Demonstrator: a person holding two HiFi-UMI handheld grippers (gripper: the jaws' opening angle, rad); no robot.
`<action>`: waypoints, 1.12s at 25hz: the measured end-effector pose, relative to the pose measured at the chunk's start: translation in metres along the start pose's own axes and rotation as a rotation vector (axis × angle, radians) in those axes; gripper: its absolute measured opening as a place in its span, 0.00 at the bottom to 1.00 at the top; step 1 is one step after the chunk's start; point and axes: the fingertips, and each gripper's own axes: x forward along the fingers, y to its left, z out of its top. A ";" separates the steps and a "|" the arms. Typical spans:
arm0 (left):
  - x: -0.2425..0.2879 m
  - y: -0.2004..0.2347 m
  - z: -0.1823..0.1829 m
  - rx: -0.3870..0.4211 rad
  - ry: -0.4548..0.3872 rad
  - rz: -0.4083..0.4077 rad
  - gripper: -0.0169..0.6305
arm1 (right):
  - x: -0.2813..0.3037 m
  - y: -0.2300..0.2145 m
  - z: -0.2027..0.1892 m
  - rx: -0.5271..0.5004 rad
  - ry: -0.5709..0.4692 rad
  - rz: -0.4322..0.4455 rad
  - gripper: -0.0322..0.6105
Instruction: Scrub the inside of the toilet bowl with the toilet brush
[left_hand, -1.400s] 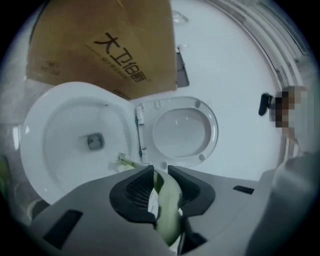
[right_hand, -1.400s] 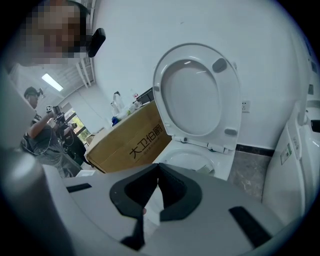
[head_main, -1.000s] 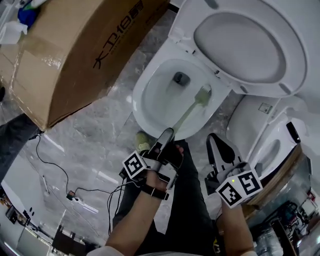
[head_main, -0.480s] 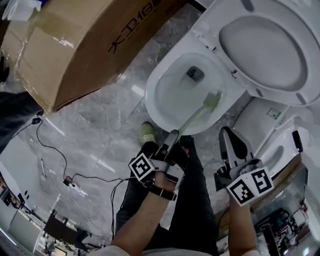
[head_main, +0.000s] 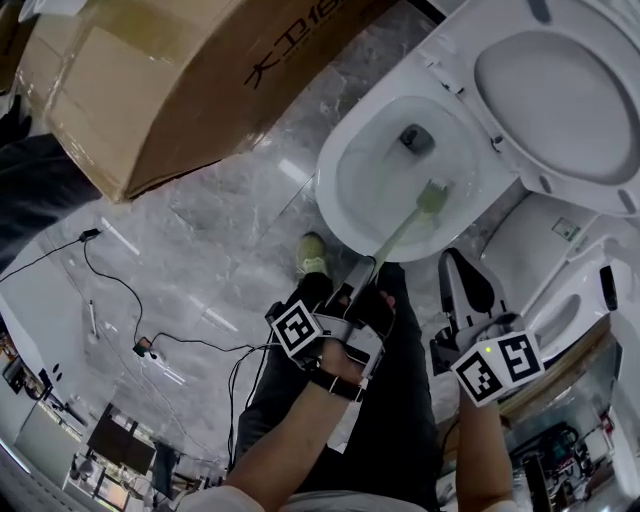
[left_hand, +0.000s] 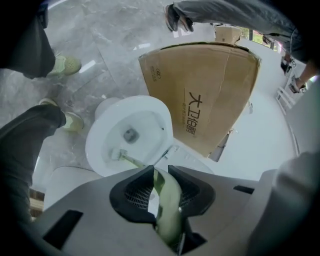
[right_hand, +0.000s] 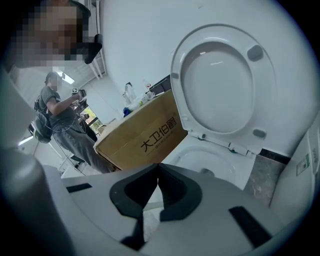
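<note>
A white toilet bowl (head_main: 345, 165) stands open on the marble floor, its lid and seat (head_main: 560, 90) raised. A pale green toilet brush (head_main: 405, 225) reaches into the bowl, its head (head_main: 431, 196) against the near inner wall beside the dark drain (head_main: 414, 139). My left gripper (head_main: 362, 272) is shut on the brush handle (left_hand: 167, 200), just outside the bowl's front rim. In the left gripper view the brush head (left_hand: 116, 155) lies low in the bowl (left_hand: 100, 145). My right gripper (head_main: 458, 272) hangs shut and empty to the right of the bowl; its view faces the raised lid (right_hand: 220, 87).
A big cardboard box (head_main: 190, 80) lies on the floor left of the toilet. A second white fixture (head_main: 570, 290) stands at the right. Black cables (head_main: 150, 345) trail over the floor at the left. A shoe (head_main: 313, 252) rests near the bowl's front. A person (right_hand: 60, 120) stands behind.
The head view has swung, so toilet and box sit further right and up. The brush head has slid along the near inner wall. Both grippers keep their grip states.
</note>
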 end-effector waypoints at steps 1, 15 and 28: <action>-0.004 0.000 -0.002 -0.011 -0.001 0.001 0.18 | -0.001 0.000 -0.001 0.001 0.001 -0.002 0.07; -0.005 -0.001 0.012 0.023 0.104 0.042 0.18 | 0.035 0.097 -0.004 -0.303 -0.057 0.100 0.07; -0.022 -0.015 0.034 0.034 0.184 0.118 0.18 | 0.029 0.106 -0.015 -0.207 -0.105 0.014 0.07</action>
